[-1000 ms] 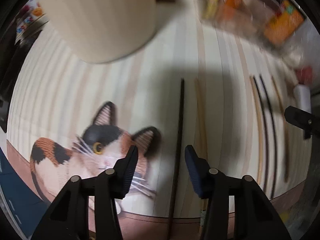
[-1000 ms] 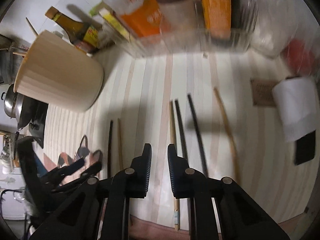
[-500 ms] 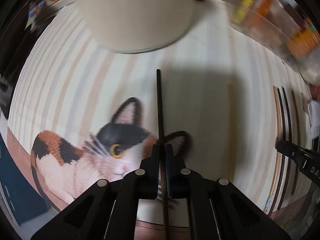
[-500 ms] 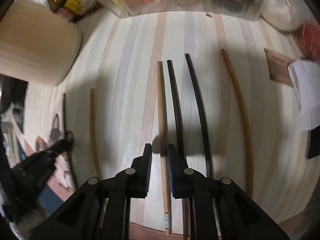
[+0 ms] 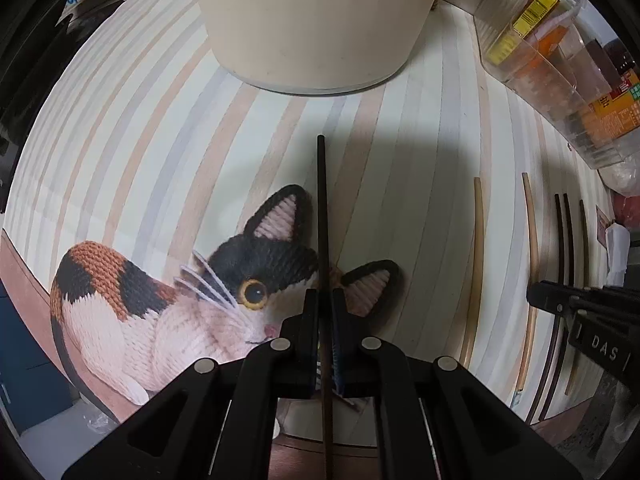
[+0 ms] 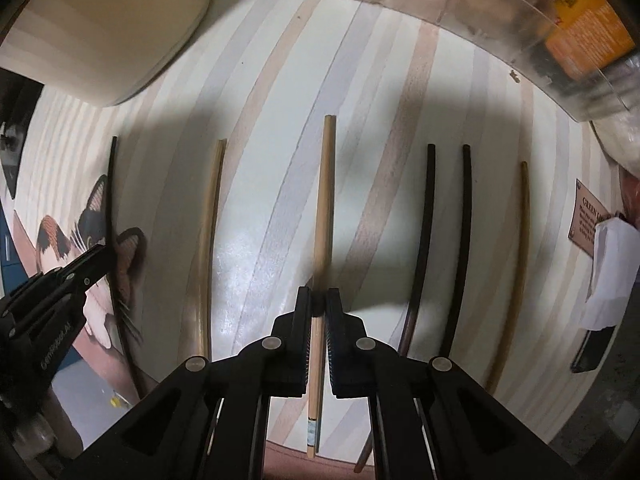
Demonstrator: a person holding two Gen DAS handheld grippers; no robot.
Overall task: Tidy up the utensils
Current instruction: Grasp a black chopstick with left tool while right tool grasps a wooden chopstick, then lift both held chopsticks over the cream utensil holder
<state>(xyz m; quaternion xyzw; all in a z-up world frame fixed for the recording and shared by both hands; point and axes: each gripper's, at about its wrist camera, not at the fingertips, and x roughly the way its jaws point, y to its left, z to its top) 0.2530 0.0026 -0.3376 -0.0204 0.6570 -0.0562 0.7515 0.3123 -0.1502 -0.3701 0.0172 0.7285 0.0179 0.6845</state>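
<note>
My left gripper (image 5: 326, 300) is shut on a dark chopstick (image 5: 322, 216) that points forward toward the big cream cylinder holder (image 5: 316, 20). My right gripper (image 6: 318, 300) is shut on a light wooden chopstick (image 6: 325, 200) that lies along the striped mat (image 6: 272, 208). In the right wrist view a light chopstick (image 6: 208, 232) lies to its left, two dark chopsticks (image 6: 424, 232) and another light one (image 6: 516, 260) to its right. The left gripper with its dark chopstick (image 6: 112, 216) shows at the far left there.
A knitted cat picture (image 5: 192, 300) is on the mat under the left gripper. A clear plastic bin of packets (image 5: 560, 60) stands at the back right. A white paper roll (image 6: 612, 268) and a brown tag (image 6: 592, 216) lie at the right edge.
My left gripper closed on the dark chopstick and moved toward the holder. My right gripper shifted left over the light chopstick and closed on it.
</note>
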